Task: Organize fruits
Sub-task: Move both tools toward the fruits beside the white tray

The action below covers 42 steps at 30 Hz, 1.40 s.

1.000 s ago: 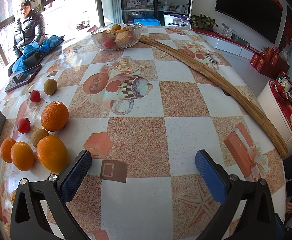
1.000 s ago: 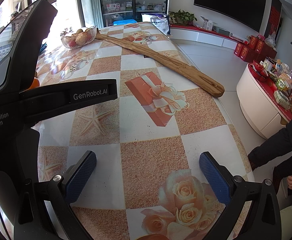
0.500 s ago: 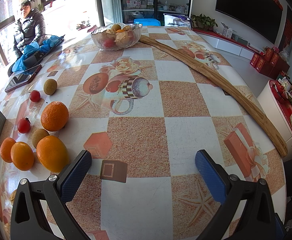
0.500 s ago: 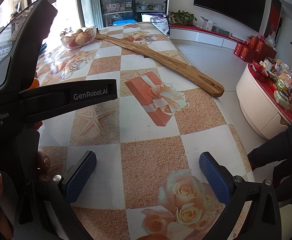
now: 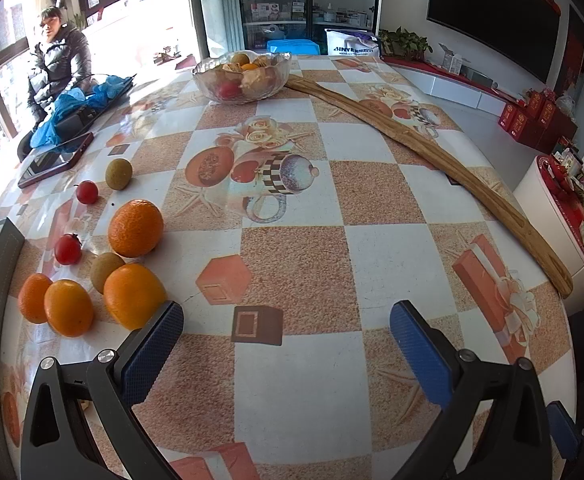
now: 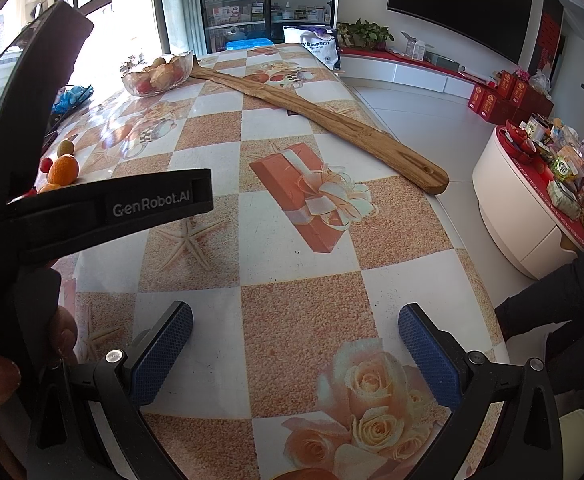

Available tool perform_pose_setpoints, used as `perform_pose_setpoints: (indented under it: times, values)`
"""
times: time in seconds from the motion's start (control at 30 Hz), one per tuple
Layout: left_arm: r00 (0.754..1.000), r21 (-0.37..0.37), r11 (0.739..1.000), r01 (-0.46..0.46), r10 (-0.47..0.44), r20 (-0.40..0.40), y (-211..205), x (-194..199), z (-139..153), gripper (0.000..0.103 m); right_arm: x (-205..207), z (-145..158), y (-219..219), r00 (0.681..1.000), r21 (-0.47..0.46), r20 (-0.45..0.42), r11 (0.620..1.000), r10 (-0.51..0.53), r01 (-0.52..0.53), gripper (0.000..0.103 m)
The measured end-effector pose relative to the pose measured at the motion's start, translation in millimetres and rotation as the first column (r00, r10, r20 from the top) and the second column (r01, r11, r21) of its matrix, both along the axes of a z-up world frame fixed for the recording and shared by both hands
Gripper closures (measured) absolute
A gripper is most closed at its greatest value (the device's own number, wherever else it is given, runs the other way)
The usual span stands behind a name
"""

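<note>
Loose fruit lies on the table's left side in the left wrist view: a large orange (image 5: 135, 228), another orange (image 5: 133, 295), two small oranges (image 5: 67, 308), two kiwis (image 5: 105, 266), and two cherry tomatoes (image 5: 67, 249). A glass bowl (image 5: 242, 76) with fruit stands at the far end; it also shows in the right wrist view (image 6: 157, 74). My left gripper (image 5: 285, 334) is open and empty, its left pad close to the near orange. My right gripper (image 6: 295, 338) is open and empty above bare tablecloth.
A long wooden board (image 5: 424, 148) lies diagonally along the table's right side. A phone (image 5: 55, 160) and blue cloth (image 5: 75, 108) lie at the left edge, where a person (image 5: 53, 68) sits. The left gripper's body (image 6: 71, 208) fills the right wrist view's left side.
A hand has come into the right wrist view at the lower left and closed on the left gripper's handle. Both grippers and the fruit have stayed still.
</note>
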<state>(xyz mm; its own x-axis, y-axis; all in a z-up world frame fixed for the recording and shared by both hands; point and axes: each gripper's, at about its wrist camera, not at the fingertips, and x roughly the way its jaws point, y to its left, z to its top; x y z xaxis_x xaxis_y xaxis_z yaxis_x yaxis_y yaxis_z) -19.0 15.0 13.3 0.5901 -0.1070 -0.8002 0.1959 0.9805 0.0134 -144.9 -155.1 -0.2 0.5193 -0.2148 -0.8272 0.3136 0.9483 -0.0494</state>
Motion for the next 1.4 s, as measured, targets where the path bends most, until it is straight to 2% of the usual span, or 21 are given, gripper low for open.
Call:
perform_pose_setpoints:
  times: [0.13, 0.23, 0.33, 0.4, 0.5, 0.6, 0.67, 0.73, 0.8, 0.97, 1.2, 1.27, 1.3, 1.33, 1.37, 1.4]
  values:
    - [0.994, 0.012, 0.999, 0.041, -0.042, 0.097, 24.6, -31.9, 33.4, 0.0, 0.1, -0.1, 0.1, 1.0, -0.001, 0.0, 1.0, 0.0, 0.0, 0.0]
    - [0.997, -0.029, 0.998, 0.053, -0.051, 0.062, 61.4, -53.2, 45.3, 0.0, 0.1, 0.0, -0.1, 1.0, 0.0, -0.002, 1.0, -0.001, 0.001, 0.0]
    - [1.0, -0.027, 1.0, -0.001, 0.0, -0.005, 107.3, -70.2, 38.2, 0.0, 1.0, 1.6, 0.1, 0.999, 0.012, -0.043, 1.0, 0.017, -0.017, 0.0]
    - [0.999, -0.018, 0.999, -0.036, 0.036, -0.012, 133.3, -81.4, 30.3, 0.0, 1.3, 4.9, 5.1, 0.996, 0.047, -0.071, 0.998, 0.05, -0.047, 0.0]
    - [0.997, 0.027, 0.997, -0.077, 0.077, -0.009, 154.8, -86.2, 17.8, 0.0, -0.2, 17.8, 23.6, 0.99, 0.107, -0.036, 0.986, 0.133, -0.128, 0.0]
    - [0.995, 0.02, 0.996, -0.088, 0.089, -0.041, 162.0, -78.9, 5.6, 0.0, 9.0, 27.1, 51.5, 0.973, 0.091, -0.039, 0.971, 0.226, -0.221, 0.0]
    - [0.994, 0.041, 0.995, -0.09, 0.092, -0.052, 160.6, -73.3, -2.6, 0.0, 15.8, 29.8, 65.8, 0.964, 0.073, -0.046, 0.963, 0.261, -0.258, 0.0]
    - [0.993, 0.049, 0.995, -0.091, 0.094, -0.07, 160.1, -69.4, -10.6, 0.0, 23.2, 30.4, 74.9, 0.958, 0.074, -0.052, 0.958, 0.281, -0.277, 0.0]
    - [0.992, 0.014, 0.995, -0.103, 0.104, -0.073, 164.4, -67.9, -11.2, 0.0, 33.2, 30.4, 80.6, 0.954, 0.098, -0.052, 0.952, 0.295, -0.289, 0.0]
    - [0.992, 0.016, 0.994, -0.108, 0.108, -0.07, 165.8, -64.8, -10.8, 0.0, 72.6, 19.2, 95.3, 0.945, 0.165, -0.074, 0.939, 0.317, -0.302, 0.0]
    - [0.989, 0.012, 0.994, -0.109, 0.11, -0.094, 166.5, -64.5, -11.4, 0.002, 120.4, 6.8, 127.6, 0.927, 0.198, -0.082, 0.918, 0.366, -0.345, 0.0]
    - [0.99, 0.014, 0.994, -0.107, 0.108, -0.088, 164.5, -66.3, -9.1, 0.01, 130.4, 2.1, 137.9, 0.919, 0.197, -0.087, 0.911, 0.384, -0.362, 0.0]
    - [0.991, 0.015, 0.994, -0.104, 0.105, -0.082, 163.3, -68.0, -7.3, 0.02, 134.0, 0.8, 142.7, 0.917, 0.186, -0.086, 0.911, 0.389, -0.369, 0.0]
    - [0.992, 0.012, 0.995, -0.102, 0.102, -0.076, 162.2, -69.2, -5.2, 0.035, 136.5, 0.3, 146.6, 0.916, 0.172, -0.082, 0.911, 0.393, -0.375, 0.006]
    - [0.993, 0.01, 0.995, -0.099, 0.099, -0.07, 161.8, -70.8, -3.2, 0.044, 138.1, 0.5, 150.3, 0.915, 0.153, -0.077, 0.912, 0.395, -0.381, 0.021]
    - [0.993, -0.003, 0.996, -0.092, 0.092, -0.07, 162.5, -71.8, -1.7, 0.068, 139.2, 1.7, 153.6, 0.914, 0.122, -0.076, 0.913, 0.399, -0.389, 0.031]
